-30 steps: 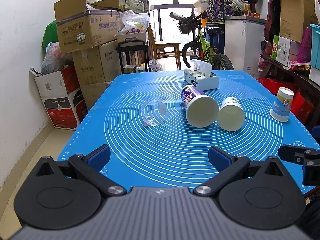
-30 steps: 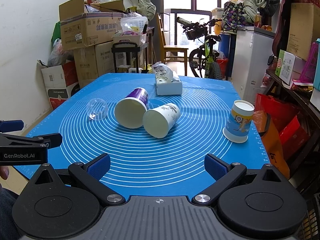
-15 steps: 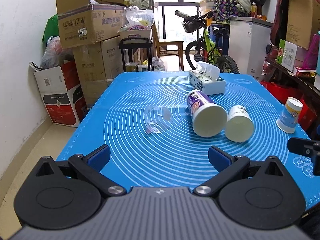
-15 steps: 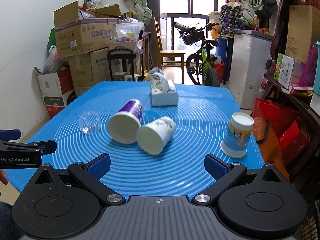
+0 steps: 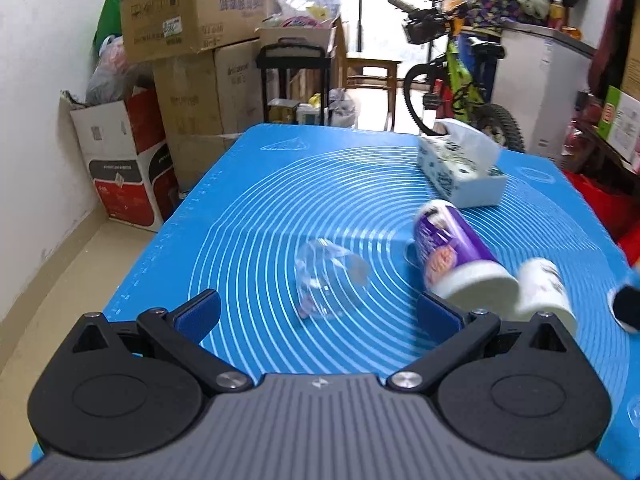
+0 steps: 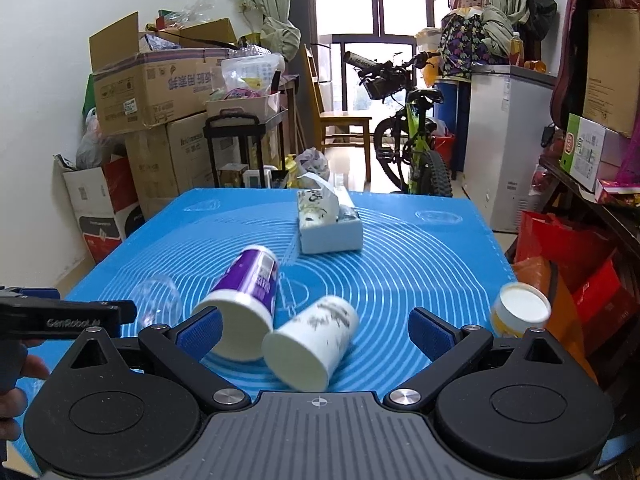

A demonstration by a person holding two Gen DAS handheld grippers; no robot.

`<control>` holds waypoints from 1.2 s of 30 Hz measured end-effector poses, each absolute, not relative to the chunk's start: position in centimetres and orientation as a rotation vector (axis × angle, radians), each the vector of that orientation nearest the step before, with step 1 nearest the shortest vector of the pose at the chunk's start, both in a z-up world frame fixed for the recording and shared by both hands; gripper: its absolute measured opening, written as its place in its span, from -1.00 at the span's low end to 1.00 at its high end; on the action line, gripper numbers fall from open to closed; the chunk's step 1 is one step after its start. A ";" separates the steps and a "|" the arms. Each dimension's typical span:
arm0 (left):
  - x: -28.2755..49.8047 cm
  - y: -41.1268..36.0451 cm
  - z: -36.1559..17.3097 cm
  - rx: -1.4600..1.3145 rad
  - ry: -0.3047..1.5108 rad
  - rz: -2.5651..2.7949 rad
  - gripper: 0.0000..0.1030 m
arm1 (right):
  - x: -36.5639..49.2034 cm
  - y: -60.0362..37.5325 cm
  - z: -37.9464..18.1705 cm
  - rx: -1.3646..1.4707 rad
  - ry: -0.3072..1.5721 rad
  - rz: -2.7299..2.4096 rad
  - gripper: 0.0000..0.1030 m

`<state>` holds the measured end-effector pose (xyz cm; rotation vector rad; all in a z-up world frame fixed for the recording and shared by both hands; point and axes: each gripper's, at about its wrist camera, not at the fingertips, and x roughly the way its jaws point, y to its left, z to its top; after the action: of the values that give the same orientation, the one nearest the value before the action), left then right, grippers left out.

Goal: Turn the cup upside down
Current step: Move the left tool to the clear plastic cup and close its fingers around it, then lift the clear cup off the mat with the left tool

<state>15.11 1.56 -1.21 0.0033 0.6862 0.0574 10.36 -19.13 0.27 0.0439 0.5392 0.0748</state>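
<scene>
Four cups: one clear [image 5: 326,276], one purple [image 6: 244,300], one white [image 6: 312,346], one yellow [image 6: 518,314]; one tissue box [image 6: 330,224]

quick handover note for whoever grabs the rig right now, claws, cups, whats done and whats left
Left claw: open, empty, lined up on the clear cup, which lies on its side on the blue mat.
Right claw: open, empty, facing the white cup and purple cup, both on their sides, side by side.
Yellow cup already stands upside down near the mat's right edge.
Done: nothing gripped yet. Left: grasp and flip the lying cups.
</scene>
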 end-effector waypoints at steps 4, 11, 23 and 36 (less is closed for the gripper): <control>17.9 1.8 -1.8 -0.019 0.718 0.087 0.99 | 12.6 -19.1 -0.5 0.068 0.553 0.081 0.93; 21.9 2.0 -3.0 -0.040 0.757 0.152 0.99 | 14.9 -18.9 -1.6 0.081 0.576 0.092 0.93; 24.9 2.2 -6.0 -0.077 0.893 0.143 0.37 | 16.8 -19.8 -3.0 0.098 0.605 0.086 0.93; 23.7 3.0 -5.6 -0.125 0.899 0.099 0.22 | 16.7 -19.7 -3.1 0.087 0.611 0.078 0.93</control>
<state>23.73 3.03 -5.57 -0.1249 0.8991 0.0989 16.68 -19.73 -3.12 0.0874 0.6110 0.0784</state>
